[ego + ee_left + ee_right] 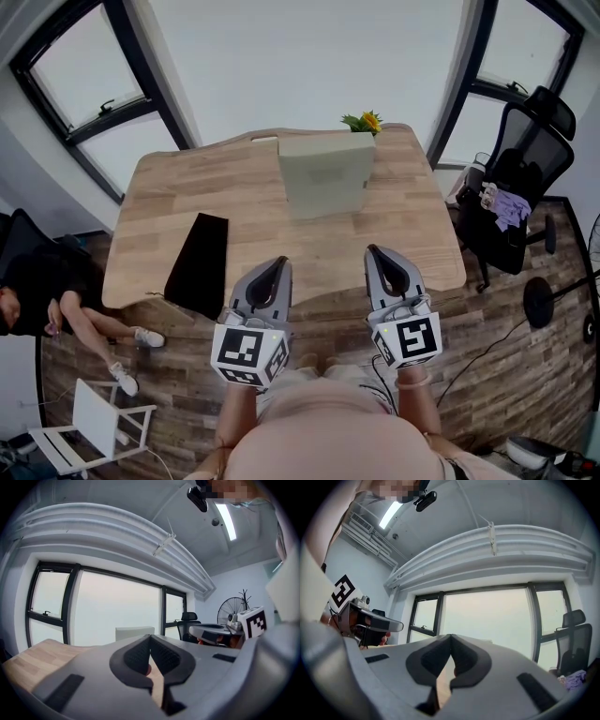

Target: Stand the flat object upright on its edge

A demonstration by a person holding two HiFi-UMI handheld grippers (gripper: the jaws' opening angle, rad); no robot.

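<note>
Head view has my two grippers side by side over the near edge of the wooden table (pixel 412 234), held close to the person's body and pointing away from it. My left gripper (pixel 278 262) has its jaws pressed together with nothing between them; its own view shows the dark pads meeting at the tips, with only tabletop seen through the slit below. My right gripper (pixel 373 251) is the same: jaws fully together and empty, pads touching at the tip in its own view.

Well apart from both grippers, the pale green flat object (pixel 325 175) is at the far side of the table. It stands upright on its lower edge with its broad face turned toward me, and I can make out nothing propping it. A sunflower (pixel 367 121) shows just behind its top right corner. Toward the left of the table a black flat sheet (pixel 199 264) lies flat, its near end at the table's front edge and close to my left gripper.

Off the table, a black office chair (pixel 520 169) stands to the right, and a person (pixel 56 309) sits low at the left.
</note>
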